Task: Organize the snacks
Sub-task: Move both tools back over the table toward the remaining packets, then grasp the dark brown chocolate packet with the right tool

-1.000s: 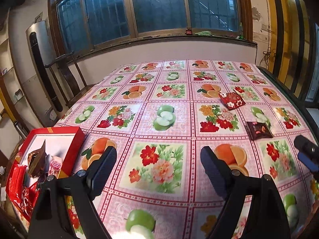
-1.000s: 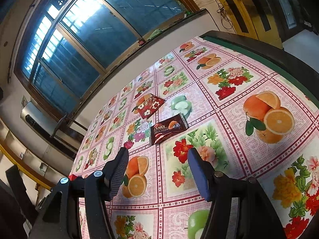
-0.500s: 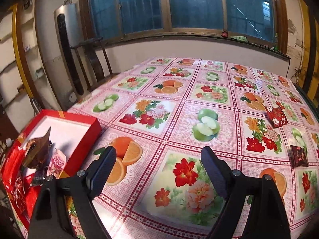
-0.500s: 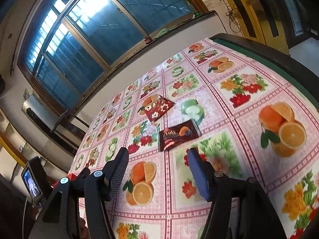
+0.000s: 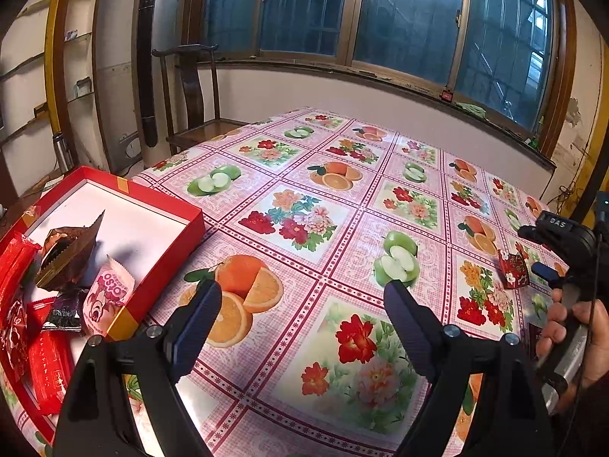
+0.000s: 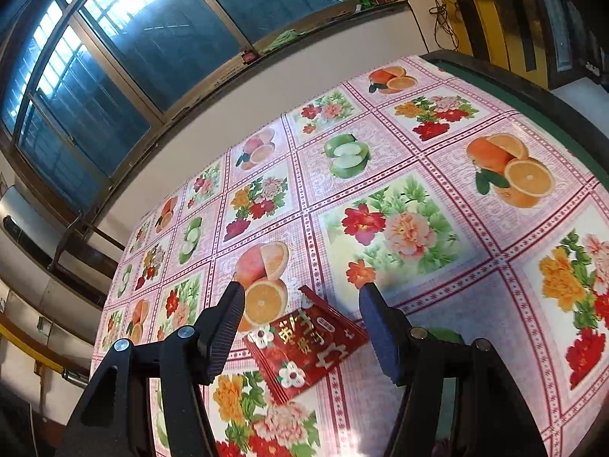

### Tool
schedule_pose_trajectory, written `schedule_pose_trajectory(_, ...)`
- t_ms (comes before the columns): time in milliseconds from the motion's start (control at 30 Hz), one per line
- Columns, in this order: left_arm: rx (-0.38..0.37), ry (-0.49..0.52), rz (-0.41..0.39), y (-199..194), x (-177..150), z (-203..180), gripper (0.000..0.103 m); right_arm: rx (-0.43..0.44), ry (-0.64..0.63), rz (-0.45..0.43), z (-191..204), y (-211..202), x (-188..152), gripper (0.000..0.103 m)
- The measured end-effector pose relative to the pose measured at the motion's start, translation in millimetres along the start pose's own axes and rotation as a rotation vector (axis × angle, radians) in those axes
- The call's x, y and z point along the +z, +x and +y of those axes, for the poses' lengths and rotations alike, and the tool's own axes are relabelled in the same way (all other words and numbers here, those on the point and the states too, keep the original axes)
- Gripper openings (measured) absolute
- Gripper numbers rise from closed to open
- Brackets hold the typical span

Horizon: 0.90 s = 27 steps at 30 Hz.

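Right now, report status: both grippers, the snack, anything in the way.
Left gripper open, empty, beside red box. Right gripper open, straddling red snack packet flat on tablecloth. Nothing between jaws and packet.

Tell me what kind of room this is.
Probably a home dining or living room: a table under a fruit-and-flower tablecloth, a wooden chair beside a standing air conditioner, and barred windows.
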<state>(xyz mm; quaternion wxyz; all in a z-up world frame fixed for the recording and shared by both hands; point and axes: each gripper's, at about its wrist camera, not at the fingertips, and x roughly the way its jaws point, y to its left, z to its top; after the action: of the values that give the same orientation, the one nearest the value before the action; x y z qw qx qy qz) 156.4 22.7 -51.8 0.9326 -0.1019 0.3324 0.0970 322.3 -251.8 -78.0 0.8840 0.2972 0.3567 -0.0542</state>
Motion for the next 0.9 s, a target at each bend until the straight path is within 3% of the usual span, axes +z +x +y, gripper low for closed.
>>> schedule_pose_trajectory(100,0.004,0.011,0.011,3,-1,-2,0.087,-0.035,-0.009,0.046,7,19,-3,0.067)
schedule_pose_trajectory(200,0.012,-0.002,0.020,6,0,2,0.087,0.012,-0.087,0.073,19,20,-17,0.062)
schedule_pose_trajectory(267,0.021,-0.024,0.029,9,1,8,0.087,0.086,-0.153,0.130,28,18,-34,0.033)
schedule_pose_trajectory(333,0.028,-0.053,0.037,12,3,16,0.087,0.144,-0.227,0.201,38,10,-54,0.019)
schedule_pose_trajectory(400,0.040,-0.086,0.039,14,4,24,0.087,0.180,-0.327,0.268,49,-9,-83,0.014)
schedule_pose_trajectory(500,0.035,-0.150,0.041,13,4,35,0.086,0.250,-0.469,0.369,58,-50,-124,0.014)
schedule_pose_trajectory(567,0.027,-0.154,0.034,11,4,35,0.087,0.238,-0.539,0.281,60,-76,-126,0.014)
schedule_pose_trajectory(633,0.037,-0.126,0.027,10,4,30,0.087,0.187,-0.519,0.156,66,-85,-107,0.017)
schedule_pose_trajectory(733,0.042,-0.108,0.030,11,3,28,0.087,0.160,-0.439,0.109,81,-62,-75,0.052)
schedule_pose_trajectory(900,0.015,-0.126,0.046,11,2,28,0.087,0.077,-0.309,0.062,103,4,-43,0.055)
